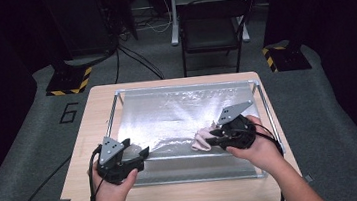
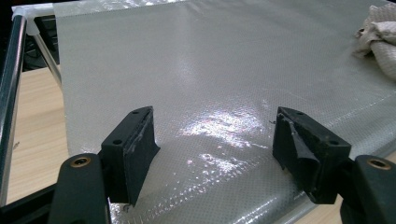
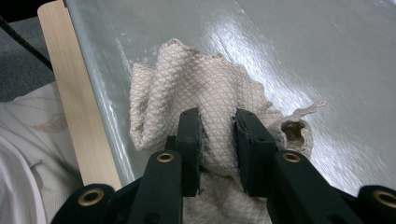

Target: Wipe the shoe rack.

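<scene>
High view. A wooden bench (image 1: pixel 75 191) carries a glossy silver-grey sheet (image 1: pixel 168 116) bordered by a metal tube frame (image 1: pixel 112 112). The left tool (image 1: pixel 142 157), held in the person's left hand (image 1: pixel 113 188), sits at the lower left of the frame, over the sheet's near left corner. The right tool (image 1: pixel 210 140), held in the right hand (image 1: pixel 257 147), sits right of centre and points toward the frame's left. A crumpled beige cloth (image 1: pixel 201 139) lies on the sheet just left of the right tool, touching its tip. A dark folding chair (image 1: pixel 209 27) stands on the grey floor at the top centre of the frame.

Left gripper view. The left tool (image 2: pixel 212 140) has its two black jaws spread wide, one at lower left and one at lower right of the frame, with nothing between them but bare sheet (image 2: pixel 187 70). The cloth (image 2: pixel 380 42) appears at the upper right edge, well apart from these jaws. The frame tube (image 2: pixel 11 84) runs along the left edge, with bench wood (image 2: pixel 37 121) beside it.

Right gripper view. The right tool (image 3: pixel 217 140) has its jaws drawn close together, pinching a bunched fold of the waffle-textured cloth (image 3: pixel 187 84) at frame centre. The rest of the cloth spreads above and to the left of the jaws, resting on the sheet (image 3: pixel 327 60) near its edge. A strip of bench wood (image 3: pixel 70 93) runs down the left side of the frame.
</scene>
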Tool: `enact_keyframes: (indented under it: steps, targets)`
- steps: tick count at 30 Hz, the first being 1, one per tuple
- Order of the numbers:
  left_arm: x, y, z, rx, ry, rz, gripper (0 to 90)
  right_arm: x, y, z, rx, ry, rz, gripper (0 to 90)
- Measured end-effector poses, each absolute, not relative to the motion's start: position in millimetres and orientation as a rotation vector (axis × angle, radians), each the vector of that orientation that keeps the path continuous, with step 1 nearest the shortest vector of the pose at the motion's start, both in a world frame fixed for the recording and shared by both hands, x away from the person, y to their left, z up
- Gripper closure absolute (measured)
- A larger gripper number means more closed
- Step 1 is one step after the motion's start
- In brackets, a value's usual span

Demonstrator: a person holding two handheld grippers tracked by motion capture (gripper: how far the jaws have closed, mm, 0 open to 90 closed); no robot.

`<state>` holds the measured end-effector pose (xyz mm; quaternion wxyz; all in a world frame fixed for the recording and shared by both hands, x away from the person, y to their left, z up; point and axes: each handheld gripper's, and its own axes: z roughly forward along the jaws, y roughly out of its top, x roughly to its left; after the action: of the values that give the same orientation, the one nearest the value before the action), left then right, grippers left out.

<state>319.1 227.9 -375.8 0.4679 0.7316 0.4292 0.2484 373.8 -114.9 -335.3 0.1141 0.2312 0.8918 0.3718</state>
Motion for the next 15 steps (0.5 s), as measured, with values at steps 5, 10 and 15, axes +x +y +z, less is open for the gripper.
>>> enact_keyframes:
  steps: [5,10,15]
  targets:
    - [319.4,227.5,-375.4,1.799,1.053,0.61,29.5,377.9,-92.3,-336.4,0.644,2.626,1.097,72.4]
    - [319.5,228.2,-376.1,1.791,1.052,0.608,29.5,381.2,-74.4,-336.5,0.608,2.629,1.093,72.3]
    - [319.7,228.5,-376.1,1.792,1.051,0.607,29.5,383.1,-80.7,-336.6,0.623,2.632,1.099,72.3]
